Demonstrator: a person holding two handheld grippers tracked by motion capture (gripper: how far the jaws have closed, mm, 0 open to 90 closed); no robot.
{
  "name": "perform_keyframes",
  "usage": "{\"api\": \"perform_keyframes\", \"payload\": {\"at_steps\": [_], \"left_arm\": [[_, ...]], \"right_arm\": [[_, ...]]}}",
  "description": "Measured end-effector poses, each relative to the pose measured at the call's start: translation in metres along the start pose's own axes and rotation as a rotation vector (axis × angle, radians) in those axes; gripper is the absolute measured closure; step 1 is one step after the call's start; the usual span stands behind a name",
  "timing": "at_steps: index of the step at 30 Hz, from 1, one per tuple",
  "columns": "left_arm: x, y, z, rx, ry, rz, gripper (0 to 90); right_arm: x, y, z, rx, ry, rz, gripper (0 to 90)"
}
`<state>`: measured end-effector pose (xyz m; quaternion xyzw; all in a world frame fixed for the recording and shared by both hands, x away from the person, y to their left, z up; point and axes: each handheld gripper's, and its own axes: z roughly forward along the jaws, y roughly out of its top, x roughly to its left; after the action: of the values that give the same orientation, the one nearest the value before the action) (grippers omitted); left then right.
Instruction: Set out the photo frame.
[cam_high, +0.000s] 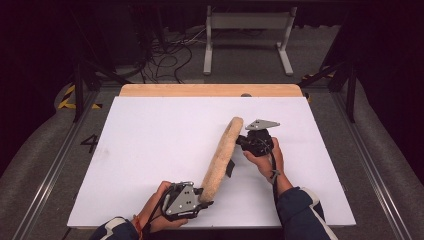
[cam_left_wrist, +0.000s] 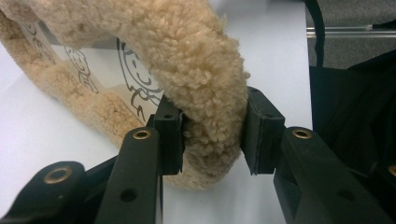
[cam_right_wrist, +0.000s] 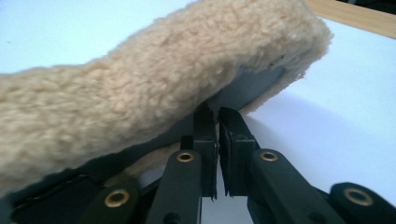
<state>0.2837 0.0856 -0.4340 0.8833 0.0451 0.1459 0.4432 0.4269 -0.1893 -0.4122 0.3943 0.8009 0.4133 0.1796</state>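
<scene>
High view: the fleecy cover (cam_high: 221, 159) runs lengthwise from the counter's (cam_high: 150, 150) near edge toward the far right corner. My left gripper (cam_high: 202, 196) is clenched on its near end; my right gripper (cam_high: 239, 143) pinches its thin edge midway along.

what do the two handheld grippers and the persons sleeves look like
Both the left gripper and the right gripper are black, with brass-coloured rivets on the jaw arms. Each carries a grey three-cornered plate on top. A dark cable trails from the right one. The sleeves are dark navy with white panels.
</scene>
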Motion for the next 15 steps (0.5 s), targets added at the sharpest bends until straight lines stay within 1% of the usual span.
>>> {"api": "perform_keyframes", "payload": {"at_steps": [1, 3, 4, 6, 7, 8, 9, 10, 11, 12, 13, 15], "left_arm": [[0.000, 0.000, 0.000, 0.000, 0.005, 0.001, 63.5], [0.000, 0.000, 0.000, -0.005, 0.013, 0.004, 63.4], [-0.001, -0.001, -0.001, -0.008, 0.017, -0.006, 63.4], [-0.002, -0.004, -0.003, -0.011, 0.029, -0.021, 63.1], [-0.001, -0.005, -0.004, -0.014, 0.029, -0.022, 62.9], [-0.001, -0.006, -0.005, -0.019, 0.024, -0.032, 62.5], [-0.001, -0.007, -0.007, -0.021, 0.025, -0.036, 61.9], [-0.001, -0.008, -0.008, -0.023, 0.016, -0.042, 61.4], [-0.001, -0.009, -0.010, -0.023, 0.012, -0.035, 61.1], [-0.001, -0.010, -0.012, -0.022, 0.009, -0.032, 60.9], [-0.001, -0.011, -0.014, -0.019, 0.006, -0.037, 60.7], [-0.001, -0.011, -0.015, -0.021, 0.002, -0.035, 60.4]], "right_arm": [[0.000, 0.000, -0.001, -0.001, 0.001, 0.002, 84.0], [0.000, 0.000, -0.005, 0.000, 0.003, 0.023, 80.0], [0.000, 0.000, -0.009, -0.002, 0.005, 0.035, 80.0], [-0.001, -0.001, -0.021, -0.010, 0.050, 0.130, 78.0], [-0.001, 0.000, -0.030, -0.019, 0.063, 0.159, 74.6], [0.000, 0.000, -0.037, -0.033, 0.071, 0.177, 70.8], [0.002, 0.000, -0.042, -0.033, 0.082, 0.199, 67.4], [0.004, 0.000, -0.045, -0.028, 0.087, 0.202, 65.9], [0.008, 0.001, -0.048, -0.026, 0.094, 0.194, 63.3], [0.013, 0.002, -0.050, -0.026, 0.097, 0.181, 60.7], [0.018, 0.003, -0.052, -0.028, 0.102, 0.167, 58.8], [0.024, 0.005, -0.054, -0.036, 0.117, 0.168, 55.1]]}}
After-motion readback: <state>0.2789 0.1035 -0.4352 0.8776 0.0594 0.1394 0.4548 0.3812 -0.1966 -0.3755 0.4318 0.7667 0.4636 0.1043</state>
